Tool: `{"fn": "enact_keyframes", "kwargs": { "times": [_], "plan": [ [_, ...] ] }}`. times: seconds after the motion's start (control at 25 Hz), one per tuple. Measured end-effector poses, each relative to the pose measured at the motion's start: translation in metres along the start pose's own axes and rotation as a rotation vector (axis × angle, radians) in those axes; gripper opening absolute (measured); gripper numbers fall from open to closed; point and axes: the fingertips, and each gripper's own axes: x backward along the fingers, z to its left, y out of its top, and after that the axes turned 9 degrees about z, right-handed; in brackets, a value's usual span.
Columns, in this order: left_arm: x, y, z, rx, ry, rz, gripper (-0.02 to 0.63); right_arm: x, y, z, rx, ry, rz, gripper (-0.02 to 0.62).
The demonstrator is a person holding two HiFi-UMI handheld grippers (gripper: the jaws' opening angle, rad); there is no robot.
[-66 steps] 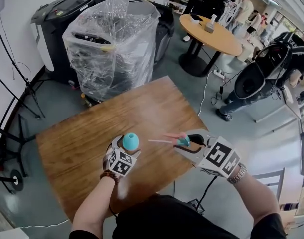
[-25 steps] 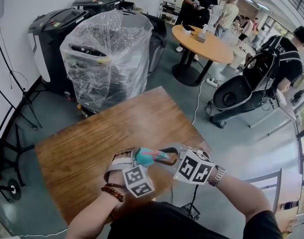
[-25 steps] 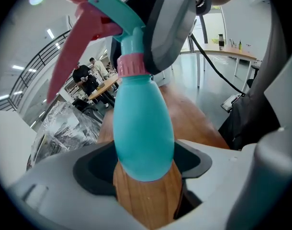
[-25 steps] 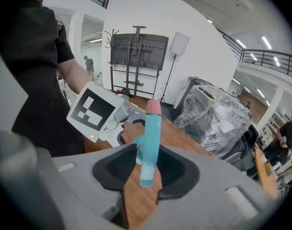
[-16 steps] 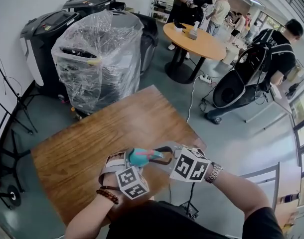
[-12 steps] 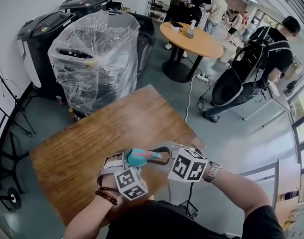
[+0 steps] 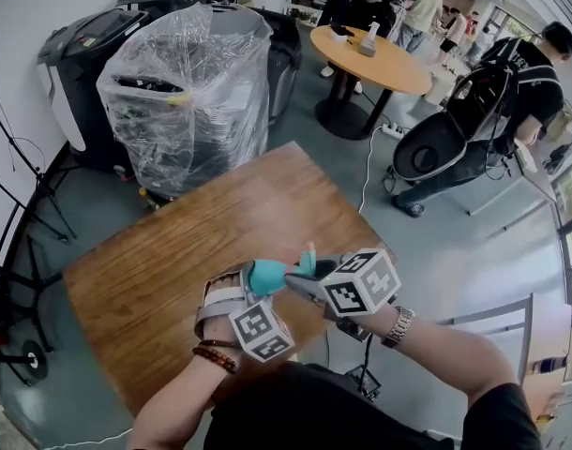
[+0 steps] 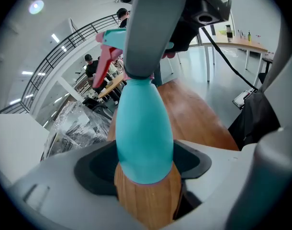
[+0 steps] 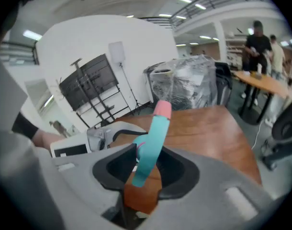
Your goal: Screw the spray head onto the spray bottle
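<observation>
A: Where is the spray bottle (image 8: pixel 143 133)?
B: The left gripper (image 7: pixel 256 279) is clamped on its body, over the tabletop's (image 7: pixel 164 251) near edge.
A: And the spray head (image 9: pixel 153 138)?
B: The right gripper (image 7: pixel 300 275) grasps it, just at the bottle's neck.

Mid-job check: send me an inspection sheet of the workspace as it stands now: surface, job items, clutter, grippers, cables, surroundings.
Surface: wooden table, bare wood in view.
Job's things: teal spray bottle and spray head held above the table, the head at the bottle's neck; how far it is threaded cannot be told.
Clutter: nothing seen.
Grippers: left hand-held gripper closed on the spray bottle; right hand-held gripper closed on the spray head.
Cables: white cable on the floor beside the table.
Surroundings: plastic-wrapped machine, round table, people beyond.
</observation>
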Motion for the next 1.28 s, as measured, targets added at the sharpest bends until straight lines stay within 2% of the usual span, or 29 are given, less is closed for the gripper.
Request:
{"fn": "enact_keyframes", "kwargs": {
  "times": [0.08,0.16,0.36,0.52,0.68,0.88,1.12,1.28],
  "plan": [
    [0.000,-0.002,0.001,-0.005,0.014,0.016,0.380,0.000,0.001,-0.002,-0.125,0.037,-0.020,0.123],
    [0.000,-0.004,0.001,-0.008,0.018,0.026,0.380,-0.001,0.001,0.000,-0.155,0.051,-0.029,0.123],
    [0.000,-0.005,-0.003,-0.005,0.016,0.024,0.380,-0.001,-0.003,0.001,-0.103,0.032,-0.034,0.124],
    [0.001,0.000,-0.006,0.032,-0.012,-0.016,0.380,0.000,-0.004,0.004,-0.052,0.037,-0.028,0.125],
    [0.004,0.006,-0.010,0.089,-0.056,-0.071,0.380,0.004,-0.004,0.008,-0.011,0.048,-0.020,0.185],
    [0.006,0.005,-0.005,0.122,-0.046,-0.110,0.382,0.014,-0.009,0.014,0.048,0.060,0.006,0.210],
    [0.003,0.006,-0.005,0.132,-0.039,-0.143,0.382,0.018,-0.012,0.018,0.199,0.017,0.018,0.209],
    [0.007,0.009,-0.001,0.156,-0.034,-0.186,0.382,0.020,-0.012,0.034,0.459,-0.053,0.036,0.209]
  ]
}}
